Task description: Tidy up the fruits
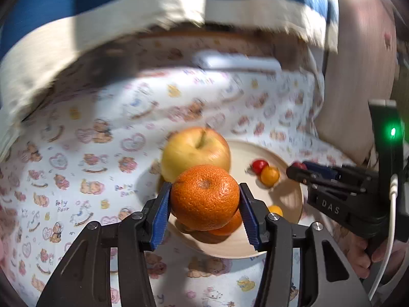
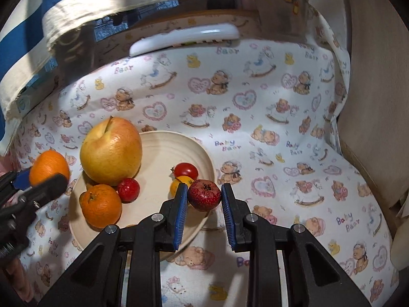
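Note:
My left gripper (image 1: pixel 204 199) is shut on an orange mandarin (image 1: pixel 204 197) and holds it above the near-left part of a cream plate (image 1: pixel 288 199). The held mandarin also shows in the right wrist view (image 2: pixel 48 166). My right gripper (image 2: pixel 204 199) is shut on a small dark red speckled fruit (image 2: pixel 204 195) over the plate's right rim (image 2: pixel 204 153). On the plate lie a yellow-red apple (image 2: pixel 111 151), a second mandarin (image 2: pixel 101 205), a small red fruit (image 2: pixel 128 189), a red cherry tomato (image 2: pixel 186 170) and a yellow cherry tomato (image 2: pixel 180 182).
A white cloth with bear prints (image 2: pixel 281 117) covers the table. A white flat object (image 2: pixel 184 38) lies at the far edge. A blue and cream fabric (image 2: pixel 33 12) hangs at back left. A wooden chair (image 2: pixel 370 102) stands at the right.

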`<state>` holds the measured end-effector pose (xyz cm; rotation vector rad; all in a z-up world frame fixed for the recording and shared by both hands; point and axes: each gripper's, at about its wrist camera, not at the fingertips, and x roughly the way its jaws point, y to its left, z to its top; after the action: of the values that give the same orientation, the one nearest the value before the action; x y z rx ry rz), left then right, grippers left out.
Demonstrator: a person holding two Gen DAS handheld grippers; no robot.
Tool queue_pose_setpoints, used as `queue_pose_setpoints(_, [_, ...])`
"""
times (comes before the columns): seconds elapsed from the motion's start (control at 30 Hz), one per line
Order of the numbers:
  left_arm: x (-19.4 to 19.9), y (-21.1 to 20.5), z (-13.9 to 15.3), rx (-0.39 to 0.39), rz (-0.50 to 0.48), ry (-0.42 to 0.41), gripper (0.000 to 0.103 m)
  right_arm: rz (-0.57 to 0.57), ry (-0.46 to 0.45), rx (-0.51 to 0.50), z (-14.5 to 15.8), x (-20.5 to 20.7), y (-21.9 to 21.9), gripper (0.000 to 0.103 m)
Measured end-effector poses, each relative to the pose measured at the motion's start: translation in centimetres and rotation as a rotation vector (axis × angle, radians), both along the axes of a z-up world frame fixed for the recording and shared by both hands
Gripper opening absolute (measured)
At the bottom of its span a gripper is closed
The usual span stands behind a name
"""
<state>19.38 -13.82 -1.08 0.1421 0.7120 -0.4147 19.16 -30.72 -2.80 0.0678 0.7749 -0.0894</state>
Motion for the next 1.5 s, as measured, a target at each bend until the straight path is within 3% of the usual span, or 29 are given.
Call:
queue_pose_setpoints(0.13, [0.2,-1.4,-0.5,0.042,-0.037,0.015,0.05,-0.015,0.027,0.012,-0.1,0.2,-0.3,0.028])
queue_pose_setpoints(0.5, [1.2,-2.4,-0.8,-0.003,-0.068,0.058,0.05,0.004,0.071,0.123,-0.3,0.4,-1.2,0.028])
queue_pose_setpoints(0.57, [1.4,-2.5,-0.7,-0.024,-0.088,0.075,0.05,0.009,0.082,0.15,-0.4,0.5,-1.4,0.031])
queue_pose_setpoints(0.63, [1.5,-3.1,-0.6,-0.02,-0.095,0.076,0.05,0.004,0.089,0.162,-0.5,0.4,-1.4,0.047])
queue_pose_setpoints(0.67, [1.5,-3.4,-0.5,-0.01,-0.099,0.068,0.05,0.0,0.089,0.163,-0.6,0.4,-1.5,0.049])
queue_pose_setpoints(1.03, [1.3,-4.2,0.6,0.0,-0.092,0.011,0.05,-0.046,0.048,0.192,0.5,-0.2,-2.7,0.05])
queue_pose_setpoints(1.3, [-0.3,-2.2,1.6,-0.002,-0.055,-0.082,0.071,-0.033,-0.079,0.174,2.6,-1.6,-2.4,0.053])
queue_pose_setpoints(1.5, [-3.3,0.9,3.1,-0.043,-0.003,-0.229,0.086,0.017,-0.122,0.146,3.4,-2.5,-0.8,0.059])
